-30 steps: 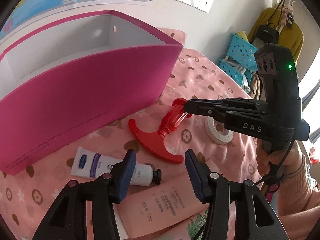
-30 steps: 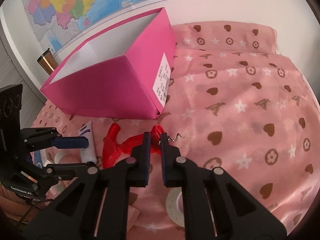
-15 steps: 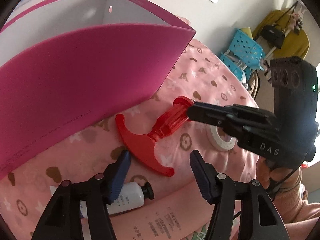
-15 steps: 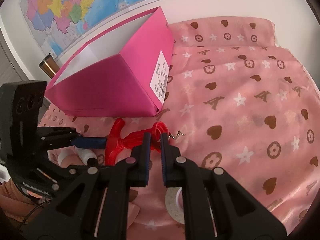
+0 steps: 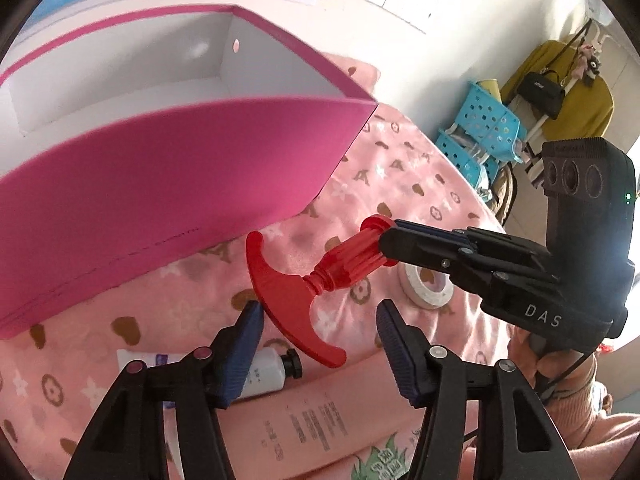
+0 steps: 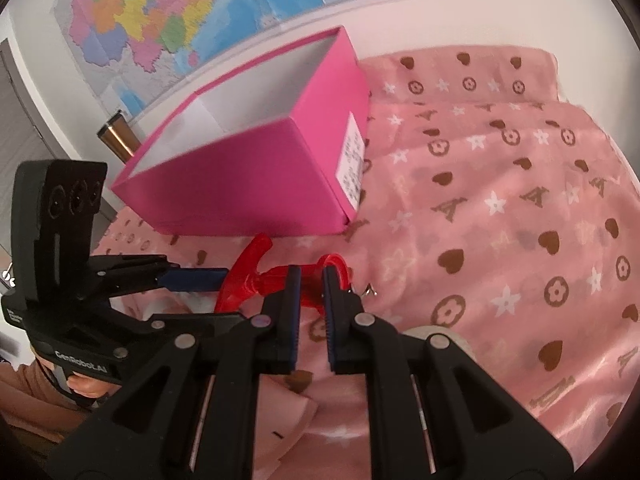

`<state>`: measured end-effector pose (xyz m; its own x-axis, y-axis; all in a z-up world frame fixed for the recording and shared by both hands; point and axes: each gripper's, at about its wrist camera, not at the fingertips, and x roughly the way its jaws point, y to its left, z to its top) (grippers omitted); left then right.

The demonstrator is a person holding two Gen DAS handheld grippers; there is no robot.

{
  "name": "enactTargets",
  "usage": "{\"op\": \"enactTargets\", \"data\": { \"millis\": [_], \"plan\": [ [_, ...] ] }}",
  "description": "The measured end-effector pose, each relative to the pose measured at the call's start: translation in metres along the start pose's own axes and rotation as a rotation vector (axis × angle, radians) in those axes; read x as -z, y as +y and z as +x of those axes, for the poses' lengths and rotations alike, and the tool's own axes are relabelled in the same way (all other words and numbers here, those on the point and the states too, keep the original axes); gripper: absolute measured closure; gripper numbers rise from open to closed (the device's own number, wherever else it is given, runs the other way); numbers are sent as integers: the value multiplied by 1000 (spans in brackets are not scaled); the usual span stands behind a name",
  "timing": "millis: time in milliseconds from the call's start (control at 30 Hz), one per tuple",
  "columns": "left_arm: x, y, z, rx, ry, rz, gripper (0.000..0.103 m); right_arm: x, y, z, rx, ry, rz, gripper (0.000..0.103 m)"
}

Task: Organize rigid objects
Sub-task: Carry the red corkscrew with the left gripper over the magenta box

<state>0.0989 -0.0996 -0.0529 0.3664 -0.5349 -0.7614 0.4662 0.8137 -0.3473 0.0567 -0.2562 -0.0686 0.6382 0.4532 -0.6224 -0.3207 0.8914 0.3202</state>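
Observation:
A red corkscrew point(image 5: 308, 280) with a curved T-handle is held above the pink cloth. My right gripper point(image 6: 309, 280) is shut on the corkscrew's ribbed body point(image 6: 280, 276); its metal screw tip point(image 6: 368, 291) sticks out to the right. In the left wrist view the right gripper point(image 5: 390, 246) comes in from the right. My left gripper point(image 5: 318, 320) is open, its blue pads on either side of the T-handle, not touching it. An open pink box point(image 5: 160, 184) with a white inside stands just behind, also in the right wrist view point(image 6: 256, 176).
A white hand-cream tube point(image 5: 264, 372) and a pink tube point(image 5: 320, 424) lie on the cloth below the left gripper. A white tape roll point(image 5: 424, 292) lies under the right gripper. Blue baskets point(image 5: 484, 136) stand at the far right. A metal cup point(image 6: 116, 136) stands behind the box.
The right gripper has lifted the corkscrew off the cloth. The left gripper has moved in until its open pads flank the T-handle.

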Motion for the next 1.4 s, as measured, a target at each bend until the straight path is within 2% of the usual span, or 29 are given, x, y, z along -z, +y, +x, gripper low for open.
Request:
{"op": "enactTargets", "data": {
  "millis": [400, 800, 1167, 1400],
  "plan": [
    [-1, -6, -59, 3, -149, 7, 46, -18, 33, -27, -22, -78, -89, 90],
    [-20, -6, -106, -59, -294, 19, 46, -57, 67, -42, -56, -168, -205, 90],
    [-51, 12, -107, -162, -315, 45, 46, -96, 71, -17, -80, -162, -231, 90],
    [-65, 28, -91, -191, -282, 39, 46, -111, 62, 9, -81, -124, -208, 90]
  ]
}}
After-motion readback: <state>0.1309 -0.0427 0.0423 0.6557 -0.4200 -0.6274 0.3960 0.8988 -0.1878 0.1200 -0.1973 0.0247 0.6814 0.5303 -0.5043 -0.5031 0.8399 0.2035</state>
